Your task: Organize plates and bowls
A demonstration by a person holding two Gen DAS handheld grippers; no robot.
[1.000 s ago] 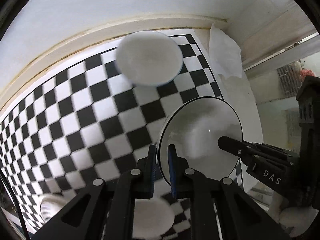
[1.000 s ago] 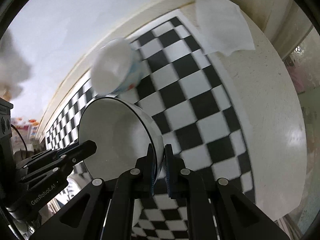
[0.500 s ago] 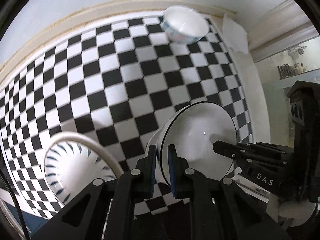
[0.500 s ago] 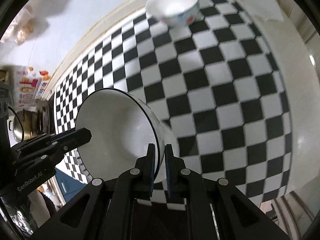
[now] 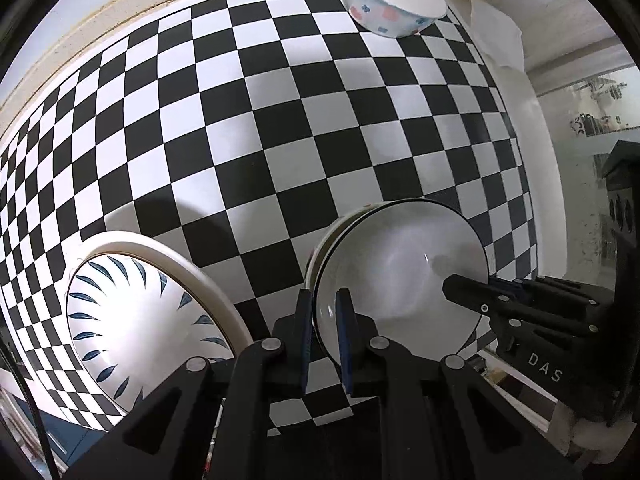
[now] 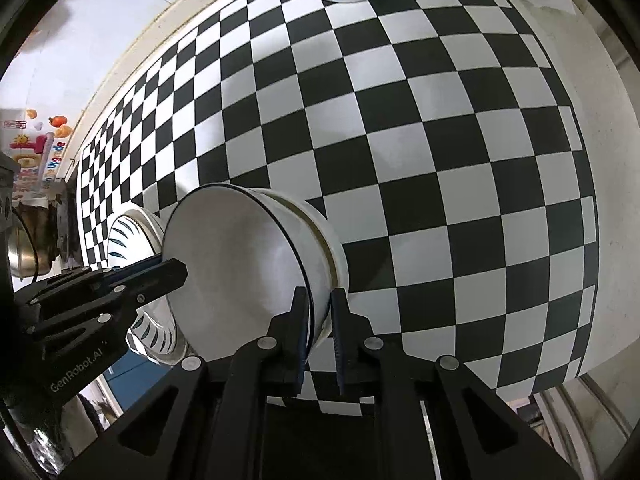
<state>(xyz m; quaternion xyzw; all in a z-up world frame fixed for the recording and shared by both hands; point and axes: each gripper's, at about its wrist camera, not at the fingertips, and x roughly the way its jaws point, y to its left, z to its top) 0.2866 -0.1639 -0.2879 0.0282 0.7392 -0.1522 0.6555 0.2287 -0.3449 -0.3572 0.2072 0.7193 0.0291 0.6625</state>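
Together, both grippers' fingers (image 5: 304,320) clamp a glossy round white bowl (image 5: 400,272) (thin dark rim) over checkered cloth (image 5: 280,120).

1. Left gripper (image 5: 324,320) points steeply down, black fingers with blue pads, jaws nearly together.
2. Left pads pinch the rim of the black-rimmed white bowl (image 5: 400,272): one pad outside the wall, one inside.
3. Right gripper (image 6: 319,320) also points steeply down, same build, jaws a narrow gap apart.
4. Right jaws have just been opening slightly; the bowl's rim sits between them, the inner pad against it, contact of the outer pad unclear.
5. Each gripper shows in the other's view, on opposite sides of the same bowl.
6. No hand or sleeve visible.
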